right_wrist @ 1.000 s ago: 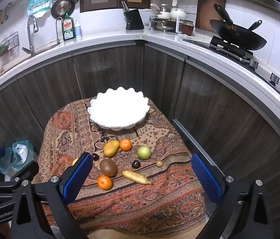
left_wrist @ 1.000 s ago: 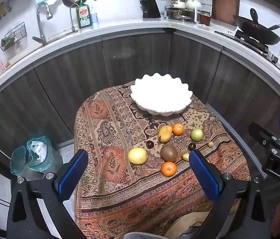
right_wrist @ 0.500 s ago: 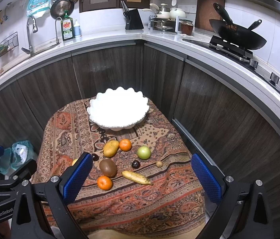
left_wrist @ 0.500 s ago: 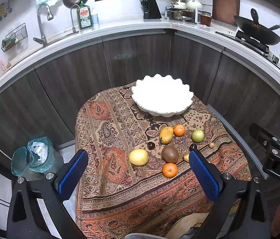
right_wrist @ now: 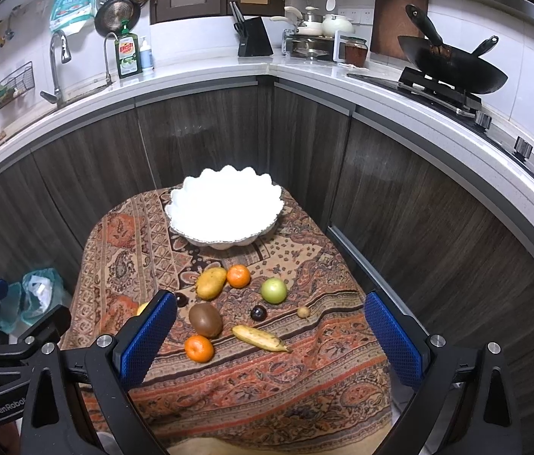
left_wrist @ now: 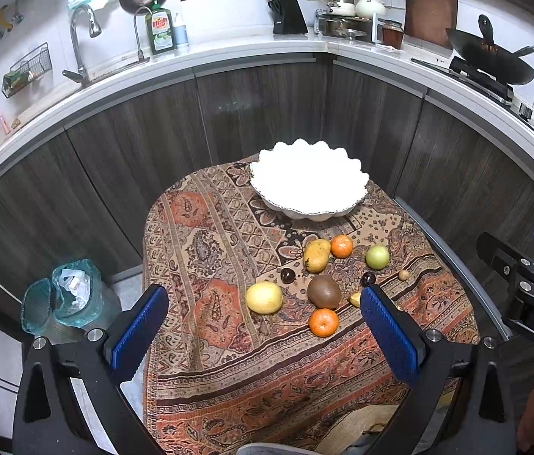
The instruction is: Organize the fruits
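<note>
A: Where do your claws stand?

B: Your left claw (left_wrist: 263,326) hangs above the near edge of the worktop (left_wrist: 206,250), its blue pads spread wide with nothing between them. Your right claw (right_wrist: 270,330) is the same: jaws wide apart, empty, raised over the patterned cloth.

A: And the fruit?

B: All of it lies on the cloth, none in the white scalloped bowl (right_wrist: 225,212), which sits at the far end of the worktop. Nearest the bowl you have a yellow mango (right_wrist: 211,283) touching or just beside a mandarin (right_wrist: 238,276), with a green apple (right_wrist: 274,291) to their right. Below the mango is a kiwi (right_wrist: 205,319), and a second mandarin (right_wrist: 199,348) sits just beside it on the near side. A small banana (right_wrist: 261,338) lies flat to the right of those two. A dark plum (right_wrist: 258,313) sits between apple and banana, another plum (left_wrist: 288,275) left of the mango, and a small tan fruit (right_wrist: 303,311) off to the right.

A: Anything on your left side?

B: A lemon (left_wrist: 264,297), apart from the rest, left of the kiwi.
</note>
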Motion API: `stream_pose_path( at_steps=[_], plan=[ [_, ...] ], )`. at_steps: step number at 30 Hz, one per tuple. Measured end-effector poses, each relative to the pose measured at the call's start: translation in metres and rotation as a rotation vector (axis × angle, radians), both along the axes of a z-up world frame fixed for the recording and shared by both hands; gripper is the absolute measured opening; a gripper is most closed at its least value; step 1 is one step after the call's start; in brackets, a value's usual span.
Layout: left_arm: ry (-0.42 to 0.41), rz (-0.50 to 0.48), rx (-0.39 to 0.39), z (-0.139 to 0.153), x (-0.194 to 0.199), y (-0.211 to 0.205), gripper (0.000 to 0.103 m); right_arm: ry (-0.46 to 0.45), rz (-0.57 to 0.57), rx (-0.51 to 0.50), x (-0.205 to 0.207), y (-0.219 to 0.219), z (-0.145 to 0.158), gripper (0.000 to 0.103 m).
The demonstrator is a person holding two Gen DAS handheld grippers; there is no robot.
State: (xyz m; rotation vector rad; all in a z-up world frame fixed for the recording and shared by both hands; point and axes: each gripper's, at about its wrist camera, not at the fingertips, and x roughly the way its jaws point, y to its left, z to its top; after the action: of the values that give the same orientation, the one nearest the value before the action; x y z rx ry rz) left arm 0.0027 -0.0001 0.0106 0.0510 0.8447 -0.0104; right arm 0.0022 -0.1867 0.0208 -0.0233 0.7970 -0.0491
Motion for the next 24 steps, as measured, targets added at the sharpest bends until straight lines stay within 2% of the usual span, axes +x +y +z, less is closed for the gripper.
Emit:
stream_pose_path(
  at_steps=[24],
  plan=[
    [0.016, 0.003, -0.001, -0.014, 0.001, -0.002, 0.103, 0.010, -0.004, 0.002, 0.005, -0.002, -0.009, 0.101]
  ],
)
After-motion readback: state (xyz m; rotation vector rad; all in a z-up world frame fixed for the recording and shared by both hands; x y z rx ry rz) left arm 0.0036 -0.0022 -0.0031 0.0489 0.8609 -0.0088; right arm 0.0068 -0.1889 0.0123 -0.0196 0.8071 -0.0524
